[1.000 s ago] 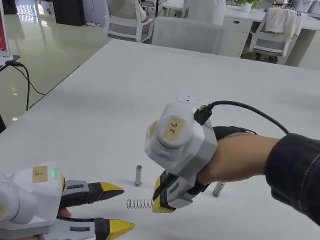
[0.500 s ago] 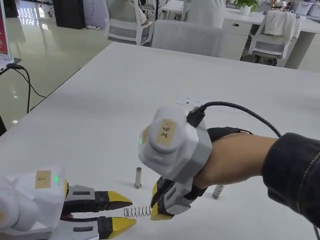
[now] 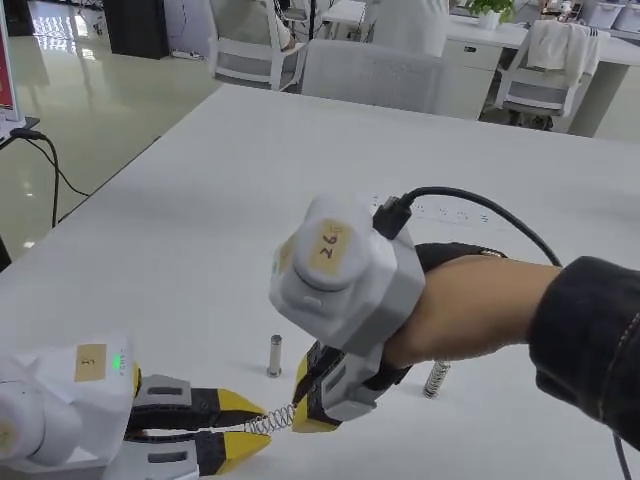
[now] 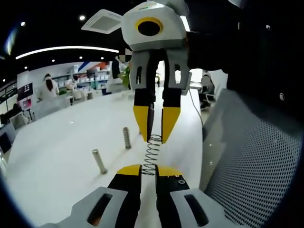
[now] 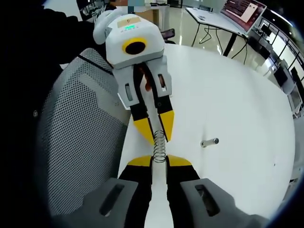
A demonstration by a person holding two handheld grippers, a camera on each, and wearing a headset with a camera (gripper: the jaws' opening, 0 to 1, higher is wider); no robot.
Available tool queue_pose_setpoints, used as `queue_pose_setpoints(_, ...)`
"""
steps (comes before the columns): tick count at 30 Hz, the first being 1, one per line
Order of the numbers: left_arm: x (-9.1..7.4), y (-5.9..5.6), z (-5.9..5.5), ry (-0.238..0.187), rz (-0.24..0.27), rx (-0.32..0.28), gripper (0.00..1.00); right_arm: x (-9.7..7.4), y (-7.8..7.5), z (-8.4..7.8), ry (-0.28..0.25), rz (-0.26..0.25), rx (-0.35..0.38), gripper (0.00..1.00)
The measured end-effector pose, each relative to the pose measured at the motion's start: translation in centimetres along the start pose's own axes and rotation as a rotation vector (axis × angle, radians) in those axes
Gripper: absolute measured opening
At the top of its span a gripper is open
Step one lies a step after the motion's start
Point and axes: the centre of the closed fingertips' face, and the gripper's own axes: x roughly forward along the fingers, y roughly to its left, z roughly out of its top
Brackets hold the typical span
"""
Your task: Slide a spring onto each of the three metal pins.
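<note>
A small coiled spring is stretched between my two grippers, low over the white table. My left gripper is shut on its left end; the spring rises from that gripper's own yellow tips. My right gripper is shut on the other end, with the spring at its own tips. A bare metal pin stands just behind the spring. A second pin with a spring on it stands to the right, partly hidden by the hand.
A white power strip lies further back on the table, and the right gripper's black cable runs over it. Chairs and desks stand beyond the far edge. A floor cable trails at the left.
My left gripper has moved right and shut on the spring's left end. The right gripper has shifted slightly left, still on the spring's right end.
</note>
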Motion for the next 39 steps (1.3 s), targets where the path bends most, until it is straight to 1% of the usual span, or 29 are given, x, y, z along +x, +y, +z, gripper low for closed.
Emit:
queue_pose_setpoints(4,0.0,0.0,-0.1,0.004,0.0,0.0,0.03,-0.1,0.0,0.6,-0.012,-0.006,-0.01,0.08)
queue_pose_setpoints(8,0.0,-0.1,-0.1,0.005,0.001,-0.006,0.03,-0.2,-0.1,1.5,-0.039,-0.011,-0.012,0.08)
queue_pose_setpoints(17,0.2,-0.1,0.2,-0.005,-0.002,-0.02,0.02,-0.4,0.0,3.2,-0.089,-0.024,-0.036,0.08)
queue_pose_setpoints(24,0.3,-0.4,0.2,-0.003,-0.006,-0.017,0.02,-0.3,0.2,3.0,-0.085,-0.018,-0.049,0.08)
queue_pose_setpoints(26,0.4,-0.4,0.4,-0.013,-0.007,-0.019,0.02,-0.1,0.2,2.7,-0.072,-0.013,-0.046,0.09)
queue_pose_setpoints(29,0.4,-0.3,0.7,-0.016,-0.004,-0.018,0.02,0.3,0.1,2.3,-0.059,-0.014,-0.048,0.09)
queue_pose_setpoints(39,0.6,-0.3,1.0,-0.026,-0.013,-0.015,0.02,0.8,0.1,2.2,-0.049,-0.002,-0.044,0.09)
